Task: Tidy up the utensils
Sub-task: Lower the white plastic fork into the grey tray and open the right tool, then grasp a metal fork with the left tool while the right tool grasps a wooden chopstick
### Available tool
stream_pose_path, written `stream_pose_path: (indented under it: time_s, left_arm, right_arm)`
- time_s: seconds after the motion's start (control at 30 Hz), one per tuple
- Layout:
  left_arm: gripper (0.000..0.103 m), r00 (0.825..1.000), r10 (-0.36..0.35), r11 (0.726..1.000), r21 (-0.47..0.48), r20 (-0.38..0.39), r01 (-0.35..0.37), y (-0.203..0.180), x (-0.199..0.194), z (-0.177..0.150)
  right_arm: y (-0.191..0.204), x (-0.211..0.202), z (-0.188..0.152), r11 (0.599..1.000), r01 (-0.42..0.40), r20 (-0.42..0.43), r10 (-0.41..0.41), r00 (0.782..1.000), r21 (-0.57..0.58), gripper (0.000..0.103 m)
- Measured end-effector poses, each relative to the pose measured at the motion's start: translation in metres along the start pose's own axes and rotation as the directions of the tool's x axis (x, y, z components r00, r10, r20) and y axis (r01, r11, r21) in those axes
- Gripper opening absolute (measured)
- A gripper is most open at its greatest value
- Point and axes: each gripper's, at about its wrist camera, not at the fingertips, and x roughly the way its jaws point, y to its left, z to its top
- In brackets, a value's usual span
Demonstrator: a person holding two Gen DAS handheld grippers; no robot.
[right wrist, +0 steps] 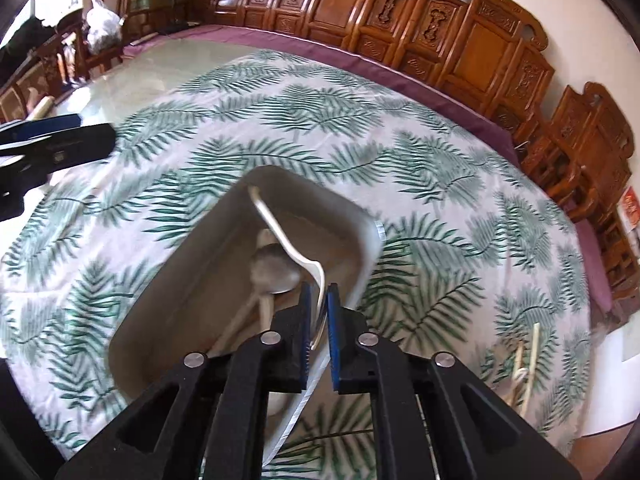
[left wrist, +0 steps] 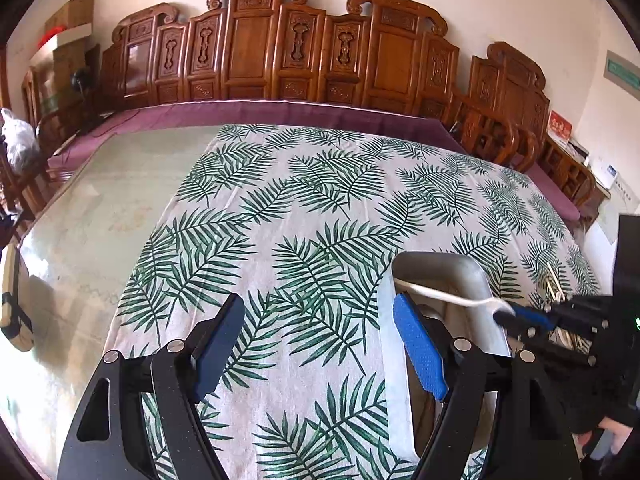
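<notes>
Tilting steeply down over the metal tray (right wrist: pixel 362 236) on the leaf-print cloth (right wrist: pixel 440 184), the right gripper (right wrist: pixel 319 300) pinches a white plastic fork (right wrist: pixel 288 240) by its tines, while the left gripper (left wrist: pixel 320 344) hangs spread wide, empty, beside the tray.

White plastic fork (right wrist: pixel 294 246) tilted over grey metal tray (right wrist: pixel 362 216), metal spoon (right wrist: pixel 274 270) inside, pale utensils (right wrist: pixel 524 364) on cloth

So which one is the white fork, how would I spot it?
Find the leaf-print tablecloth, then the grey rectangular metal tray on it. The white plastic fork leans over the tray, its prongs between the right claw; the metal spoon lies underneath.
</notes>
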Motion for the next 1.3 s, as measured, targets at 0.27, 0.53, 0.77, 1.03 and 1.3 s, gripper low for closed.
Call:
stream_pose_path:
  time_s: [0.27, 0.53, 0.77, 1.03, 1.3]
  left_arm:
    - [0.074, 1.000, 0.001, 1.000, 0.011, -0.001, -0.001, -0.002, 0.001, 0.000]
    - [0.074, 1.000, -0.009, 1.000, 0.024, 0.001, 0.009, -0.012, -0.002, -0.001]
    - [0.074, 0.999, -0.038, 0.997, 0.065, 0.006, 0.038, -0.037, -0.005, -0.005]
    - [0.074, 0.994, -0.110, 0.988, 0.111, 0.027, 0.106, -0.081, -0.018, -0.015]
    - [0.074, 0.979, -0.203, 0.965, 0.177, 0.029, 0.195, -0.137, -0.030, -0.034]
  right_arm:
    - [0.007, -0.002, -0.016, 0.972, -0.220, 0.011, 0.220, 0.975, 0.087, 0.023]
    - [0.009, -0.021, -0.030, 0.938, -0.336, 0.076, 0.330, 0.941, 0.091, 0.030]
    - [-0.023, -0.052, -0.059, 0.952, -0.290, 0.125, 0.277, 0.953, 0.096, 0.030]
    - [-0.078, -0.083, -0.099, 0.965, -0.202, 0.169, 0.174, 0.970, 0.167, 0.030]
    - [-0.132, -0.101, -0.154, 0.960, -0.104, 0.150, 0.066, 0.986, 0.258, 0.034]
